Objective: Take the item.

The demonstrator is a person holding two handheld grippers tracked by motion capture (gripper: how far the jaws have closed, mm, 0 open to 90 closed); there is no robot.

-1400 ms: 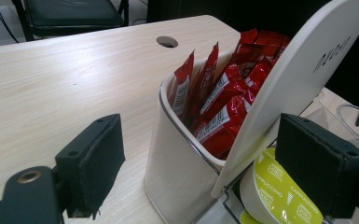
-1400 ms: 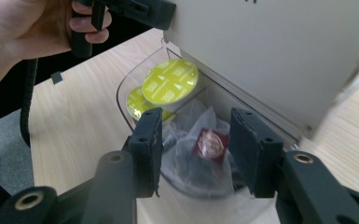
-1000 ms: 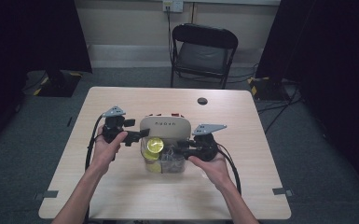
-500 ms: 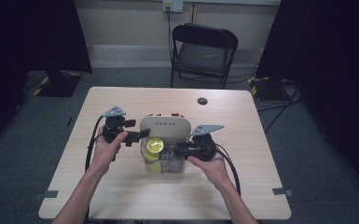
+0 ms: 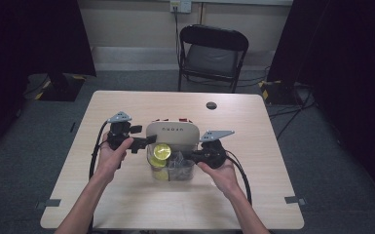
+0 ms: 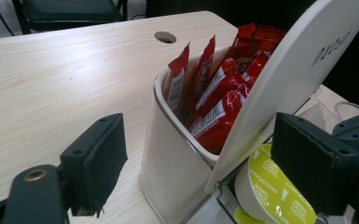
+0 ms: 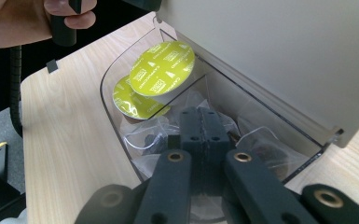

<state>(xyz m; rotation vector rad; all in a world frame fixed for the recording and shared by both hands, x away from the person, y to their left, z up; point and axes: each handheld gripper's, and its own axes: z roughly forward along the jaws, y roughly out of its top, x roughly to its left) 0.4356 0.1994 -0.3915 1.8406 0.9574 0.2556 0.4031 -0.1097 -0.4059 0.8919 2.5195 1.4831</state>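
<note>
Right gripper (image 7: 200,140) jaws together, tips down among tea bags (image 7: 144,135) in clear compartment (image 7: 109,79); whether one is pinched, cannot tell. Left gripper (image 6: 210,163) jaws apart beside organizer (image 6: 172,154), near cappuccino capsule (image 6: 275,186). Likely step: extracting tea bag; next calls for straight lift clear of capsules.

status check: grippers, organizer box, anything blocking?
Left gripper open beside box. Right gripper shut inside clear tray, among clear sachets. Raised lid overhangs tray.

L hand (image 5: 108,155) grips black two-finger left gripper (image 5: 143,141), fingers spread wide apart. R hand (image 5: 222,173) grips black right gripper (image 7: 204,125), fingers pressed together. Both forearms reach fwd.
</note>
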